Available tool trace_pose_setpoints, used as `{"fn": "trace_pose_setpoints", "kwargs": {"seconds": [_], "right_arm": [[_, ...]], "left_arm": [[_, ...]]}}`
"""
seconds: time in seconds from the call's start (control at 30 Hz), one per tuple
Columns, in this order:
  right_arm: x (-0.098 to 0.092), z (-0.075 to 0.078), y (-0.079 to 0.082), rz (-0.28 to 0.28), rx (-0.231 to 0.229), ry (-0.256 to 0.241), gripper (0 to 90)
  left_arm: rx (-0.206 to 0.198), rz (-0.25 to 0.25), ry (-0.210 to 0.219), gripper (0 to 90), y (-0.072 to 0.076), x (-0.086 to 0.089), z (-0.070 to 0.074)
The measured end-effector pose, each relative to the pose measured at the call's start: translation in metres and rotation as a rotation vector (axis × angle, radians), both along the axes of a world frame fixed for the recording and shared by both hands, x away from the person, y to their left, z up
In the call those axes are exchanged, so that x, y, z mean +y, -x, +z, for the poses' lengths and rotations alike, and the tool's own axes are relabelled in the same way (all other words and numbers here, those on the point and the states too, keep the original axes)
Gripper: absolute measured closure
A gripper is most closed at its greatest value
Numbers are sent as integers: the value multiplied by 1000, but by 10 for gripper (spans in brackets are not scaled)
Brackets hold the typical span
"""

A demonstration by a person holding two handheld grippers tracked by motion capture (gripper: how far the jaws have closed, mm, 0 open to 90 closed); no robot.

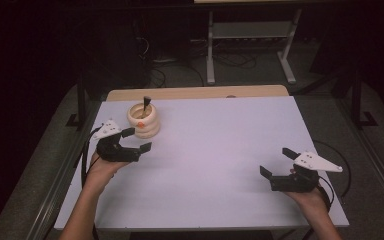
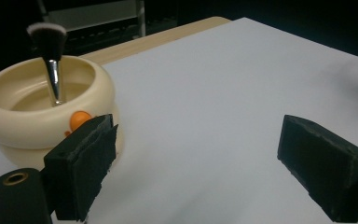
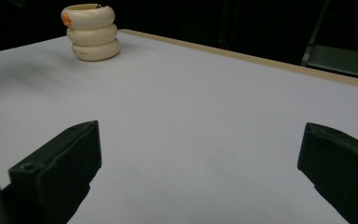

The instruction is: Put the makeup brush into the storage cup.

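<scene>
A person sits at a white desk (image 1: 205,150) w/ a tool in each hand, forearms coming in from the near edge. The thing being worked on is a cream ribbed pot (image 1: 143,120), shaped like three stacked rings w/ a small orange mark on its side; it stands upright toward the far left of the desk. A makeup brush (image 2: 50,56) stands inside it, tilted, black bristles up and poking above the rim. The left tool (image 1: 136,140) sits just beside the pot, on its near side, jaws spread wide and holding nothing; in the left gripper view one jaw is close in front of the pot's wall, but whether it touches can't be told. The right tool (image 1: 276,161) rests well apart, near the right front of the desk, also spread wide and empty, aimed across the bare desk toward the pot. Judging by this, the step looks like the approach to the pot or brush, nothing grasped yet. The next move prob. calls for the left tool to lift and close on the brush's handle, or to steady the pot so it won't tip.
</scene>
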State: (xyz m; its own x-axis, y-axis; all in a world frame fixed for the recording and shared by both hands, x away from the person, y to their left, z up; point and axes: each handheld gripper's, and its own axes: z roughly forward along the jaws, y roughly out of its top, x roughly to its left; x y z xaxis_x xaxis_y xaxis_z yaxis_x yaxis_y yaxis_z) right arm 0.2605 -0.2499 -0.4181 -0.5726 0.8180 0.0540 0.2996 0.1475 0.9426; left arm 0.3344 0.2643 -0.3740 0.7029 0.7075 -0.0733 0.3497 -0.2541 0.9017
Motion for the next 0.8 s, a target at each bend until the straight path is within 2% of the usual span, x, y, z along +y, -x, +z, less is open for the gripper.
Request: {"fn": "trace_pose_setpoints", "kwargs": {"seconds": [0.23, 0.4, 0.8], "right_arm": [[2, 1, 1, 3, -5, 10, 0], [2, 1, 1, 4, -5, 8, 0], [2, 1, 2, 7, -6, 7, 0]], "left_arm": [[-15, -27, -1, 108, 15, -2, -2], [-33, -22, 20, 109, 24, -1, -4], [-48, -45, 34, 109, 44, 0, -13]]}}
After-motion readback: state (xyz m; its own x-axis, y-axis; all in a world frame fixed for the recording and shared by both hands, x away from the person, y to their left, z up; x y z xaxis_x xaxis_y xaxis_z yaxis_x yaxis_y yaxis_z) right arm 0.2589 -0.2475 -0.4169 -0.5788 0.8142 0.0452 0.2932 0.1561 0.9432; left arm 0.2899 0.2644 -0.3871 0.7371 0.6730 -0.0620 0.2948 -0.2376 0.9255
